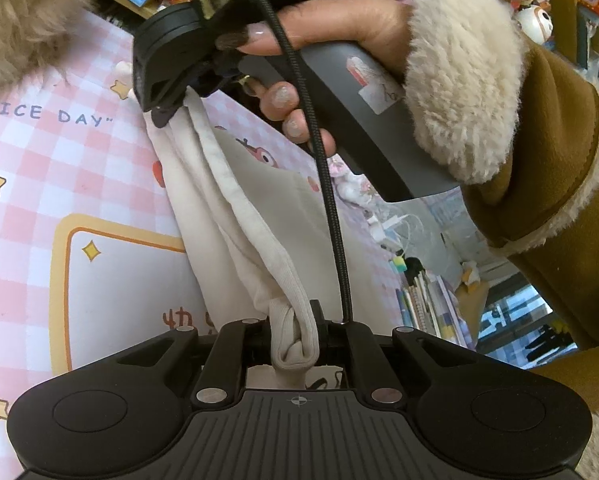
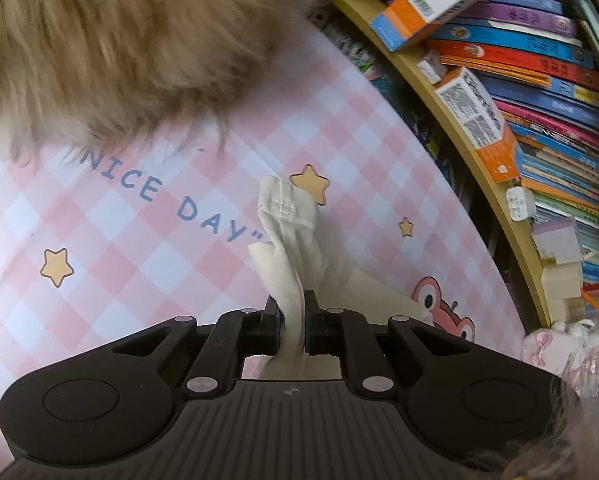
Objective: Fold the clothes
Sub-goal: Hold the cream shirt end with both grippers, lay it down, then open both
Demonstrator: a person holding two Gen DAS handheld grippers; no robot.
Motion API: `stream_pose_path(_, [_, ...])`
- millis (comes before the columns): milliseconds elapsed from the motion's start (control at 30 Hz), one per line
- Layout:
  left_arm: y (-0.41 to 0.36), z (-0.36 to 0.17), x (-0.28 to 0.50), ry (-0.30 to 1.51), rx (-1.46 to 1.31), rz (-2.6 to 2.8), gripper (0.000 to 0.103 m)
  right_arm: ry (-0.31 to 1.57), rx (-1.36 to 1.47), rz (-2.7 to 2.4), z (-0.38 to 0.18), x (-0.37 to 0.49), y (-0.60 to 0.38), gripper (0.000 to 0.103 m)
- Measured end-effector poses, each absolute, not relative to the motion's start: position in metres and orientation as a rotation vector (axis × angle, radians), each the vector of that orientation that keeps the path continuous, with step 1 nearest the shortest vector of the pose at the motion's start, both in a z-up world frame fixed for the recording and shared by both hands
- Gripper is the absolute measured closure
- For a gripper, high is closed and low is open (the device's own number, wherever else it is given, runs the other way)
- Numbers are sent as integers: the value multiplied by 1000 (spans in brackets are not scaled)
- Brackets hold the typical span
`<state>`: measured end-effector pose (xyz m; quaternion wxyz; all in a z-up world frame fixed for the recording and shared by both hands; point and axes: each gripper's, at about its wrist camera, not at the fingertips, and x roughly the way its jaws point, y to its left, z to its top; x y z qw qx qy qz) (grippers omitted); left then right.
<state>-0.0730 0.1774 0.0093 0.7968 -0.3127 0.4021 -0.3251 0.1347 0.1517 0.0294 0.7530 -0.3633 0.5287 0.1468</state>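
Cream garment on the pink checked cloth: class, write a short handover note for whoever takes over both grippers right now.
Left gripper: shut on a bunched edge of the cream garment.
Right gripper: shut on another edge of it; in the left wrist view it grips the cloth farther away, held by a hand.
Garment: stretched between the two grippers, over the pink checked cloth.
Done: both edges grasped.
Left: no neat fold shows yet; likely lay it flat, fold, release.

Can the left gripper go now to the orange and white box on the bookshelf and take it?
Probably not. The left gripper is shut on the cream garment, which the right gripper also holds, so it has no free grip for the box.
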Motion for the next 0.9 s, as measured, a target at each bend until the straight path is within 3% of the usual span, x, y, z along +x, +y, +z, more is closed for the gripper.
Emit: stream_pose_path(900, [54,40,-48,754,-450,-768,96,1089,-461,279,89,142,-22,95])
